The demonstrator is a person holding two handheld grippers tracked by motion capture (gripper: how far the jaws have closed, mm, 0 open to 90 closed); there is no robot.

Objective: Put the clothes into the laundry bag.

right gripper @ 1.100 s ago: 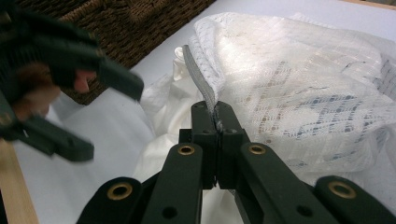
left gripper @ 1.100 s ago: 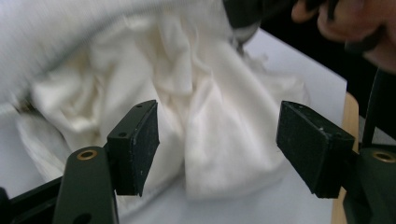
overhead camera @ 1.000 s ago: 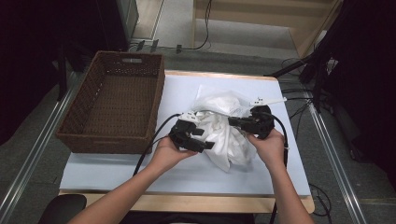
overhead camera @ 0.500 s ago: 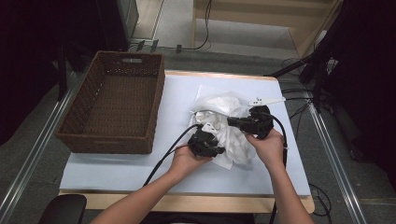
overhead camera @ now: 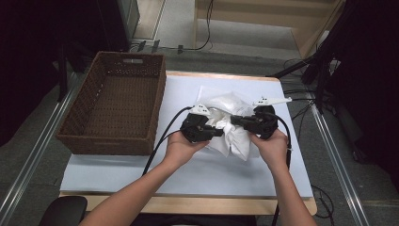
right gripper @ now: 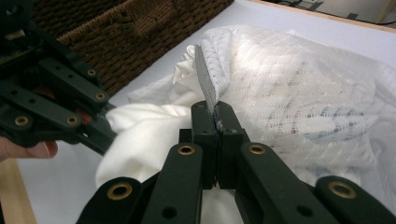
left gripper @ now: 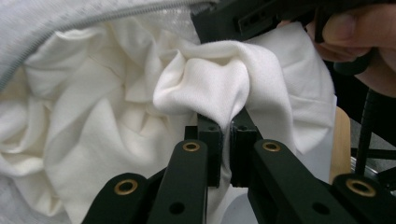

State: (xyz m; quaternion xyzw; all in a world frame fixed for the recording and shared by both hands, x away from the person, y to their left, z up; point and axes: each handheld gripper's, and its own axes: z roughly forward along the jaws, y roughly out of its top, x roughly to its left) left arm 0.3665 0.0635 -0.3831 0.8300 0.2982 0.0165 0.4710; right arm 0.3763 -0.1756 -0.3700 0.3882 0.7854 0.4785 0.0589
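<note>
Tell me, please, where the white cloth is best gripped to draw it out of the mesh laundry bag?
Grip the bunched fold of the white cloth that bulges from the mesh laundry bag mouth, coming from the open zipper side. The left tongs already pinch there; the right tongs hold the zipper edge.

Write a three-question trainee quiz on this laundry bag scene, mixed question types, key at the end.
1. True or false: the left gripper is shut on a fold of the white cloth.
2. The right gripper pinches which part of the mesh bag?
A. its zipper edge
B. a carrying strap
C. its bottom corner
3. Fill in: the wicker basket stands to the ___ of the bag in the high view.

Key: 1 true; 2 A; 3 left.
</note>
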